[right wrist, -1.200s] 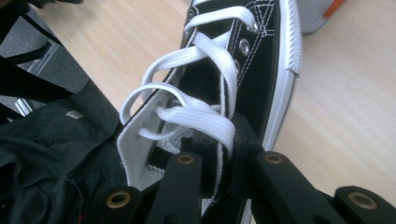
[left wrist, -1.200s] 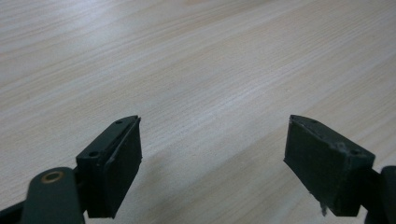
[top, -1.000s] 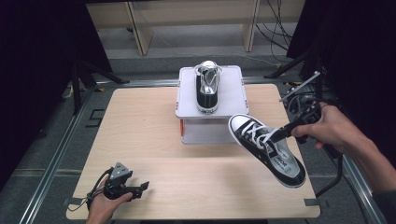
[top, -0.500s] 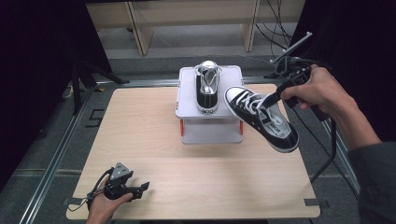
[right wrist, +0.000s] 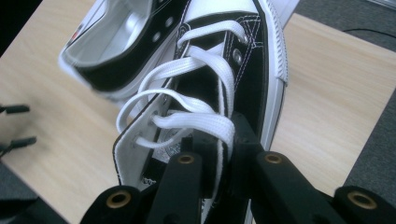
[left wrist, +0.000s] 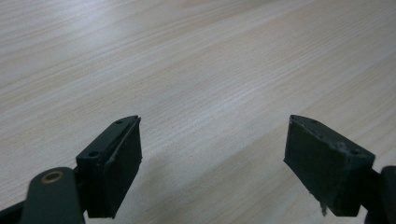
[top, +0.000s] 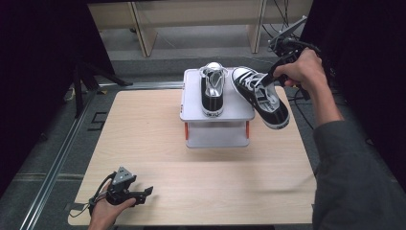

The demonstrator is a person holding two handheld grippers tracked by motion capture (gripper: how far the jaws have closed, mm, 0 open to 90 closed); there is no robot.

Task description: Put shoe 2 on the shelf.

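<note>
Left tool [top: 146, 193]: one, resting at the near edge of the pale wood-grain worktop [top: 143, 139], jaws spread wide with nothing between them. White raised stand with orange legs [top: 216, 125]: one, at the worktop's far middle. Black canvas high-top sneaker with white laces and rubber sole [top: 260, 96]: one, held in the air over the stand's right edge, tilted. Judged light; soft upper, stiff sole; likely to swing from a lace-side grip, so the collar or tongue suits best. Matching black sneaker [top: 212, 89]: one, standing on the stand's top. Sneakers total: two. Right tool [top: 269, 77]: one, pinching the held sneaker's upper beside the laces.
</note>
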